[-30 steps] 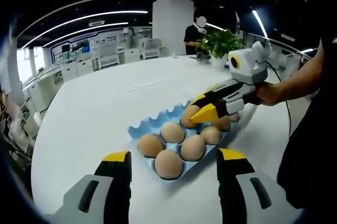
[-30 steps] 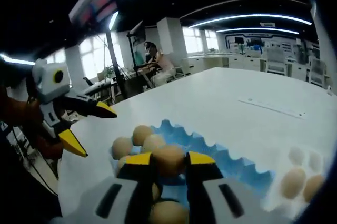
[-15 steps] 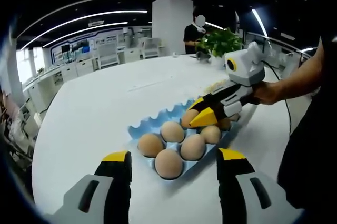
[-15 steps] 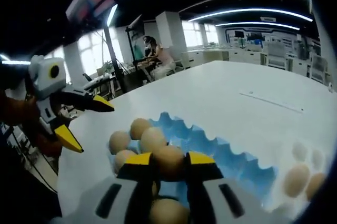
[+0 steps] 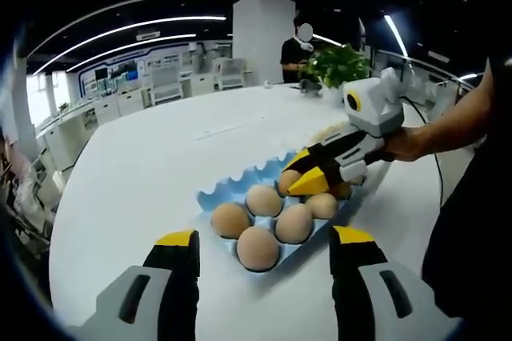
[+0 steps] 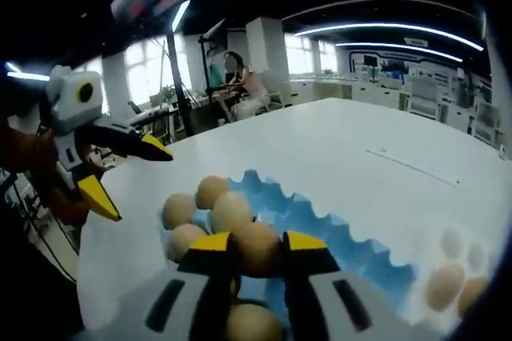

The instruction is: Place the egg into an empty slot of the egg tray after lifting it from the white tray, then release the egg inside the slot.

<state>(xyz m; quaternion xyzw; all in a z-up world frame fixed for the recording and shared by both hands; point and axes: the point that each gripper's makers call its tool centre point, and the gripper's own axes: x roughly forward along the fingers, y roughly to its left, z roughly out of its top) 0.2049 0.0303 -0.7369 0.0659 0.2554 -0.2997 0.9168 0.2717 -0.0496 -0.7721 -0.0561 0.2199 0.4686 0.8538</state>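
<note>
A blue egg tray (image 5: 240, 182) (image 6: 320, 221) lies on the white table with several brown eggs in its slots. My right gripper (image 6: 256, 243) (image 5: 300, 174) is shut on a brown egg (image 6: 256, 246) (image 5: 288, 180), held low over the tray's slots, behind the filled ones in the left gripper view. My left gripper (image 5: 260, 238) (image 6: 124, 177) stands open in front of the tray's near end with nothing between its jaws. Two more eggs (image 6: 438, 286) rest on the white tray at the right edge of the right gripper view, blurred.
The white table (image 5: 160, 157) stretches far beyond the tray. A potted plant (image 5: 336, 65) stands at its far edge, and a person (image 5: 294, 53) stands behind it. A hand and sleeve (image 5: 432, 133) hold my right gripper. Desks and chairs fill the room behind.
My right gripper with the egg has sunk a little toward the tray's slots. The left gripper has stayed where it was.
</note>
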